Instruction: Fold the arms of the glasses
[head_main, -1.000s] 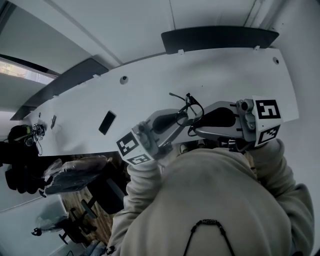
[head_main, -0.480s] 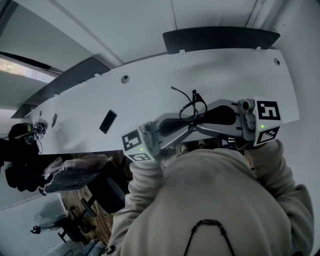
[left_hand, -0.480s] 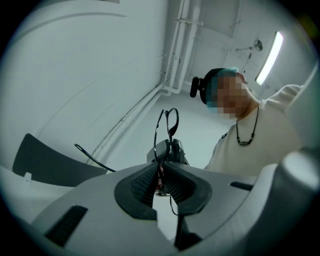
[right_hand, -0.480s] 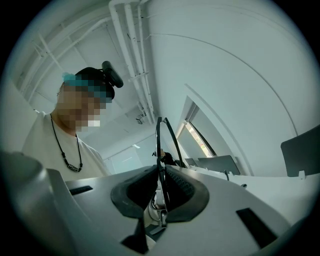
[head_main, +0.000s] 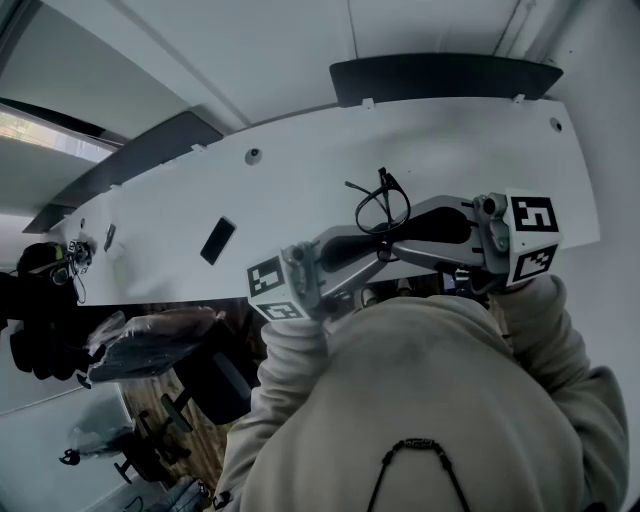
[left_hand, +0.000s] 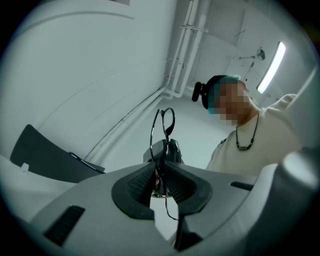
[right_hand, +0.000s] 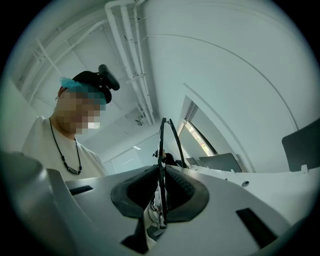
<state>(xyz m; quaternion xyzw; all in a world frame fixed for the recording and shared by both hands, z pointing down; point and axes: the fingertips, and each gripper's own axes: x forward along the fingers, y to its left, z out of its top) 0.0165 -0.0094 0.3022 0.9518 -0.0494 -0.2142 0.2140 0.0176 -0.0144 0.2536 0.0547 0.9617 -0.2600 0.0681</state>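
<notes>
White table beneath. We hold the glasses aloft, upright above two grippers meeting tip to tip. Right gripper: clamped on the glasses. Left gripper: jaws have just been opening, glasses pinched between them; one unfolded arm juts toward our left.

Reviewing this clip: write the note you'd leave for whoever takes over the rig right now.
Left gripper: jaws have just been opening slightly; thin black wire-framed glasses sit between its pads, apparently pinched.
Right gripper: shut on the same frame.
Glasses: held in the air between both grippers, above the white desk.
Done: glasses lifted; fold state of the arms hard to judge.
Left: one thin arm seems to stick out sideways; fold it, then check the other.
</notes>
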